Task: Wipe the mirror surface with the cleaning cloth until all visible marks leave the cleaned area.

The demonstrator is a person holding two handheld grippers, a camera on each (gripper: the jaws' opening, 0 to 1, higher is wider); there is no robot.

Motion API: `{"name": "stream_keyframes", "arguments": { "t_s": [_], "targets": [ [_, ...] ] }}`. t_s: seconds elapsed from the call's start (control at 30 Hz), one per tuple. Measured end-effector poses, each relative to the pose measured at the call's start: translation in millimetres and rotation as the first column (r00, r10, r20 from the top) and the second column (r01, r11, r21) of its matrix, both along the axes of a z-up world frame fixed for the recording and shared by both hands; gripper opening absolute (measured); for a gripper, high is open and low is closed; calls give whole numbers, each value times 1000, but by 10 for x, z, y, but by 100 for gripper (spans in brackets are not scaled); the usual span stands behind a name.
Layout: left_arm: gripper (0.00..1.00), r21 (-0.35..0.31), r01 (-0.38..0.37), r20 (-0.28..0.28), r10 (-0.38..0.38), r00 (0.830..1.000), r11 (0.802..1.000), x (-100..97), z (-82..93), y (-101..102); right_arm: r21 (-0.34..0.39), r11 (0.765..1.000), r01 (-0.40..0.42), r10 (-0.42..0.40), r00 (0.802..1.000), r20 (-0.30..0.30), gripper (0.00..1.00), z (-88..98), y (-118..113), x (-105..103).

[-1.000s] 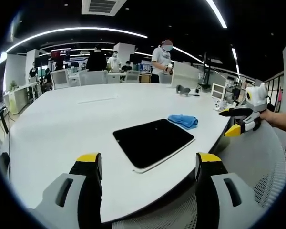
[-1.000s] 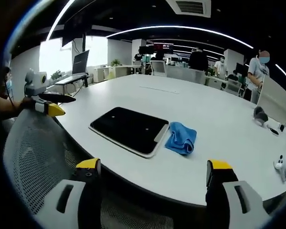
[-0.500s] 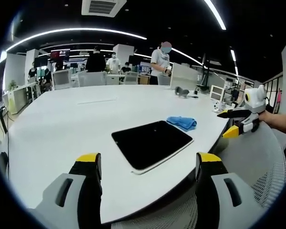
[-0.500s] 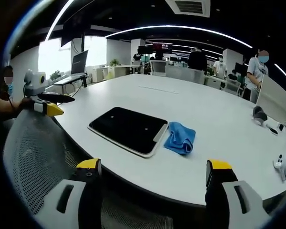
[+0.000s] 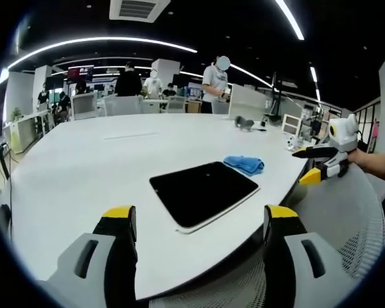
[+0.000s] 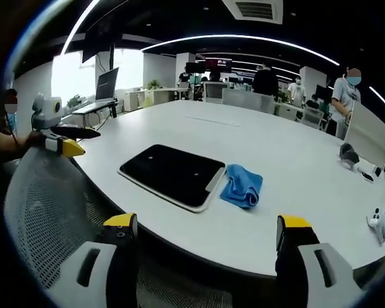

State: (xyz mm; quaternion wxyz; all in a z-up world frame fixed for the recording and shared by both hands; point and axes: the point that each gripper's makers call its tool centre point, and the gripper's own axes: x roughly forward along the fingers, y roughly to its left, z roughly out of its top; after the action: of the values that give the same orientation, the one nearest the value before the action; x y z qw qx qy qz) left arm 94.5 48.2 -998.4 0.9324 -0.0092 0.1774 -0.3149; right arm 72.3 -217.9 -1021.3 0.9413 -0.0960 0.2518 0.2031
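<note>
In the left gripper view the left gripper point(image 5: 196, 247) sits nearest, its yellow-tipped jaws spread wide apart with nothing between them, held over the near edge of the white bench point(image 5: 83, 167). Beyond the jaws lies the mirror point(image 5: 204, 190), a dark rounded rectangle with a pale rim, flat on the bench close to that edge. Just past its far corner rests the blue cleaning cloth point(image 5: 244, 164), crumpled, right beside the mirror. Off to the right, beyond the bench edge and over a grey mesh chair back point(image 5: 346, 218), the right gripper point(image 5: 311, 163) is held by a hand point(image 5: 372, 160), its jaws parted and empty.

In the right gripper view the right gripper point(image 6: 205, 247) likewise shows its two jaws standing wide apart and holding nothing, above the mesh chair back point(image 6: 51, 212) and short of the bench point(image 6: 295, 167). The mirror point(image 6: 172, 173) lies ahead near the bench edge, two small pale specks on its dark face, and the cleaning cloth point(image 6: 242, 187) touches its right end. At far left the left gripper point(image 6: 77, 140) hovers clear of the bench. Farther off, small items lie at the bench's right side, and people point(image 6: 343, 96) stand among desks and chairs under long ceiling lights.
</note>
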Motion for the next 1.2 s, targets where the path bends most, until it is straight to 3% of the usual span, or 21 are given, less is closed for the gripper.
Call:
{"name": "stream_keyframes", "arguments": {
  "t_s": [1.2],
  "targets": [
    [79,-10,5,0,-5,1000,1000,1,10,-10,-4,1000,-4,4,1000,-12,85,6,20,-19]
  ]
}}
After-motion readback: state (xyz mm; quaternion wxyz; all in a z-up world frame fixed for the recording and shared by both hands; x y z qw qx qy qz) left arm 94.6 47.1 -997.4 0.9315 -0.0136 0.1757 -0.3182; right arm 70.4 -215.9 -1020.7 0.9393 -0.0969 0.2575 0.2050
